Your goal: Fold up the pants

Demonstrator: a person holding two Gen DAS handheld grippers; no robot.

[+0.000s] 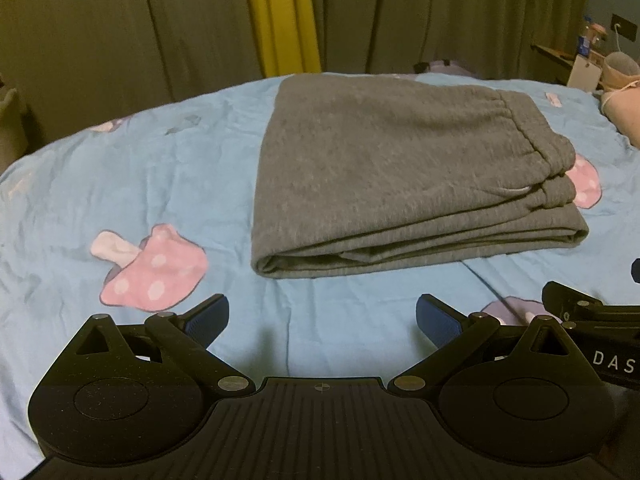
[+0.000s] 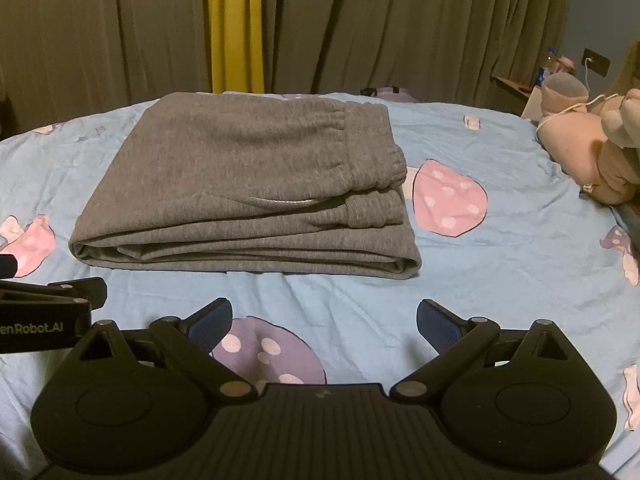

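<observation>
Grey pants [image 1: 384, 168] sit folded mid-bed on the blue sheet [image 1: 120, 176], just beyond both tools. Left gripper [image 1: 322, 320] and right gripper [image 2: 324, 322] spread wide, empty. Looks soft, thick, floppy fleece; pinch all layers at near fold.

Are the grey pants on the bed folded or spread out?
Folded. The grey fleece pants lie as a compact stack on the light blue mushroom-print bedsheet, several layers showing along the near edge.

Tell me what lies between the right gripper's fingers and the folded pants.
Only bare bedsheet, shown in the right wrist view: the right gripper sits open, short of the pants, with a purple mushroom print between its fingers.
</observation>
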